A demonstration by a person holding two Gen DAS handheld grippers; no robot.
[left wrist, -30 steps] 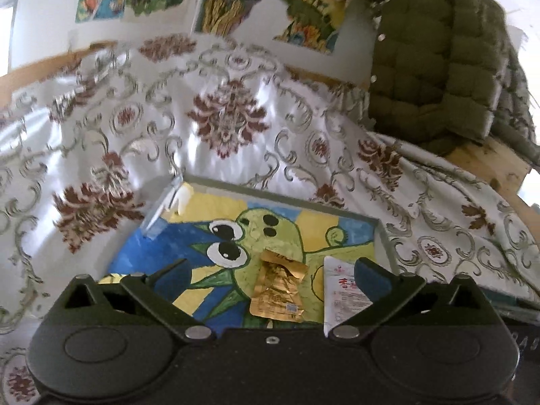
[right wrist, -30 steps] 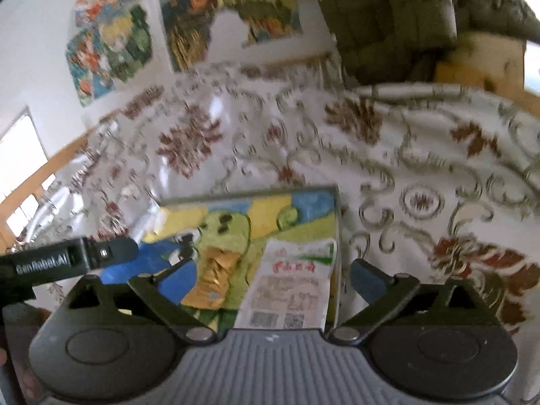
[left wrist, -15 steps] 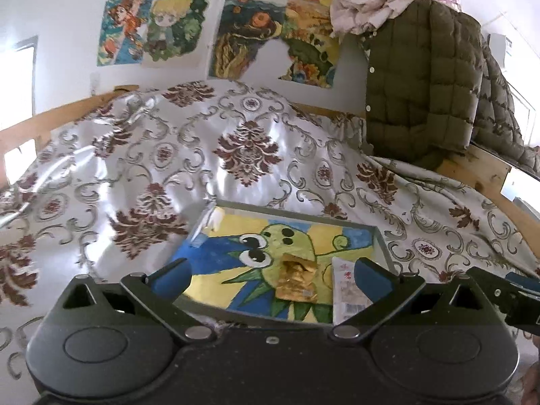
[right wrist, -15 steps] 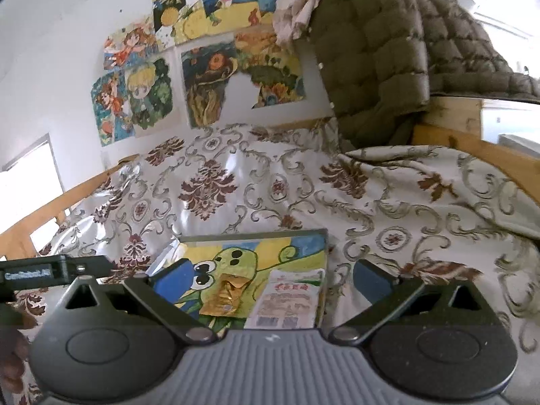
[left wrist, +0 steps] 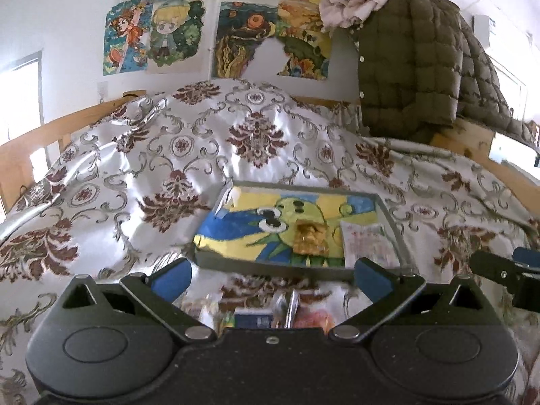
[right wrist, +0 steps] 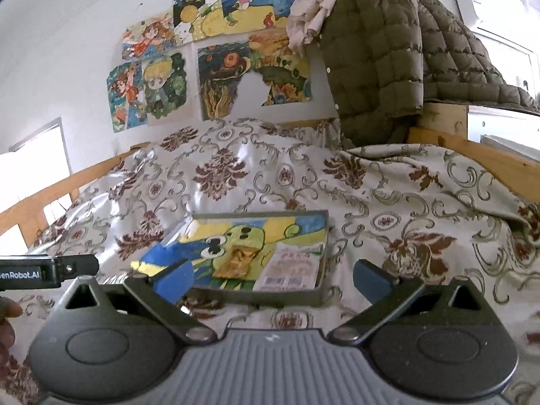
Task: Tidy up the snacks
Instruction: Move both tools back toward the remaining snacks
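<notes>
A shallow tray with a painted green cartoon bottom lies on the patterned bedspread; it also shows in the right wrist view. In it lie a gold foil snack packet and a white packet with red print. Several blurred loose snacks lie on the cloth in front of the tray, between the left fingers. My left gripper is open and empty, held short of the tray. My right gripper is open and empty, just in front of the tray.
The floral bedspread covers the bed. A green quilted jacket hangs on the wooden frame at the back right. Posters cover the wall. The right gripper's side shows at the left wrist view's right edge.
Both grippers have pulled back and up from the tray, so it looks smaller and farther. Loose snacks have come into the left wrist view. Both packets stay in the tray.
</notes>
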